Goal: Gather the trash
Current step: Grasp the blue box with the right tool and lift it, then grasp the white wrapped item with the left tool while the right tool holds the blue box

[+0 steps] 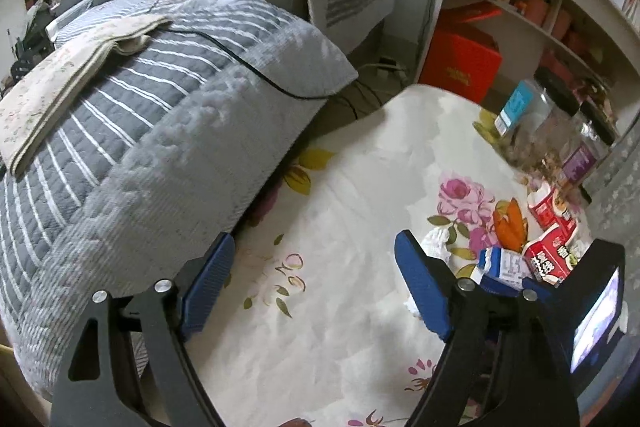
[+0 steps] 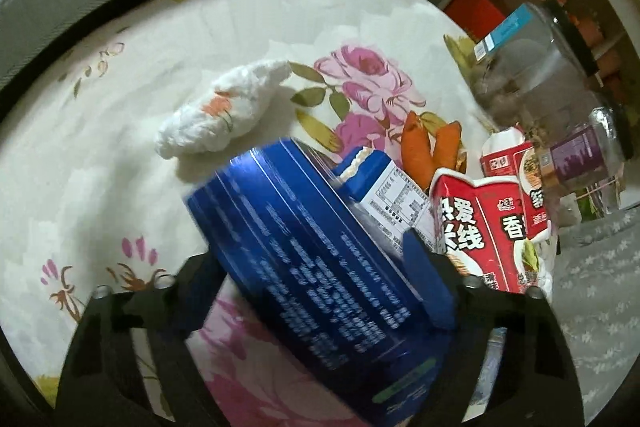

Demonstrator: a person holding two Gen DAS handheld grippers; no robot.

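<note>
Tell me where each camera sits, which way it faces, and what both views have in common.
Left wrist: on the left gripper, facing forward over the floral tablecloth toward the grey sofa; its blue fingers stand apart, empty.
Right wrist: on the right gripper, facing down and forward at the table; its fingers clamp a blue carton.
Shared: the crumpled tissue, the red noodle packets, the glass jars.

The left gripper (image 1: 316, 291) has matte black angular arms with triangular cut-outs; each arm carries two round silver screws; its jaws wear ribbed blue pads; the right gripper (image 2: 320, 291) shows the same black frame, silver screws, blue pads.
</note>
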